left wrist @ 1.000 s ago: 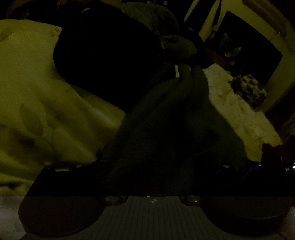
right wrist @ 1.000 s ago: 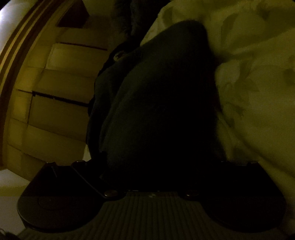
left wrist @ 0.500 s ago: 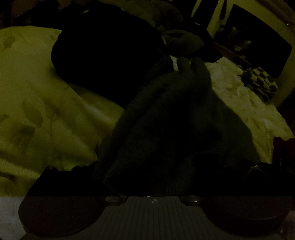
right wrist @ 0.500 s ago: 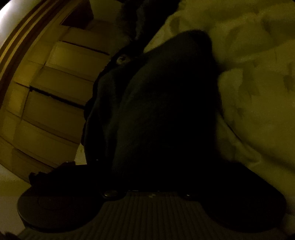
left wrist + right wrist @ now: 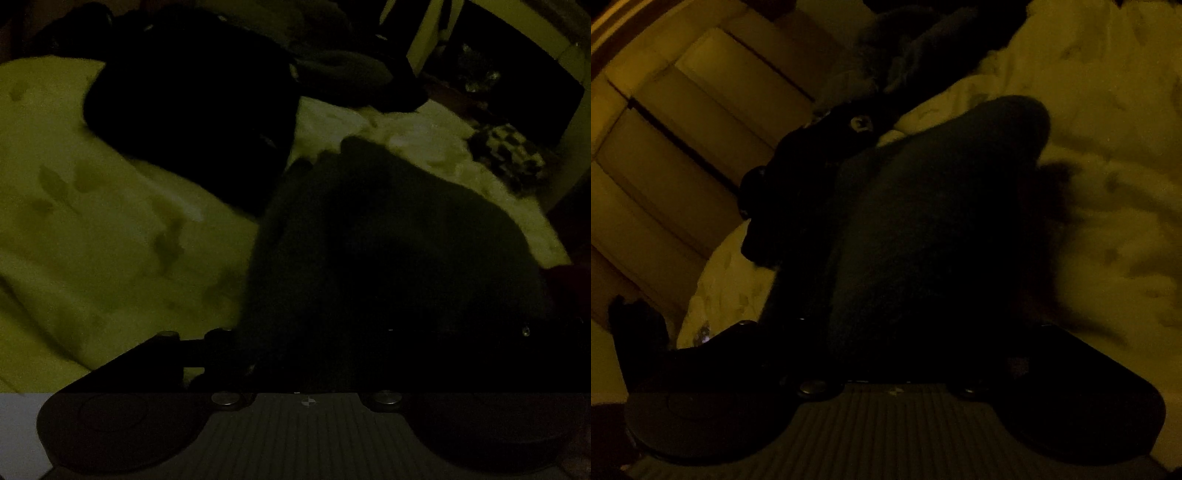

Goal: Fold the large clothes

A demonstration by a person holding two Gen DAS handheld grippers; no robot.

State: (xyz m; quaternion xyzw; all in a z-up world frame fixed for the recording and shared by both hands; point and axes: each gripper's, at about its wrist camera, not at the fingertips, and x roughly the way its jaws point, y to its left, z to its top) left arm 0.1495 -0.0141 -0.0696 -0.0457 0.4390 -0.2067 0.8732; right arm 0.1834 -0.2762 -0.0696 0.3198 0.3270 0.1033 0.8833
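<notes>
A dark fleecy garment (image 5: 388,251) lies bunched on the bed (image 5: 110,229), heaped over both tongs, left (image 5: 306,354) and right (image 5: 897,343), so in this dim light I cannot tell how either pair stands. Beside it lies a black garment (image 5: 192,110); a checkered cloth (image 5: 506,155) sits further off. Pale drawer fronts (image 5: 676,122) flank the bed.
</notes>
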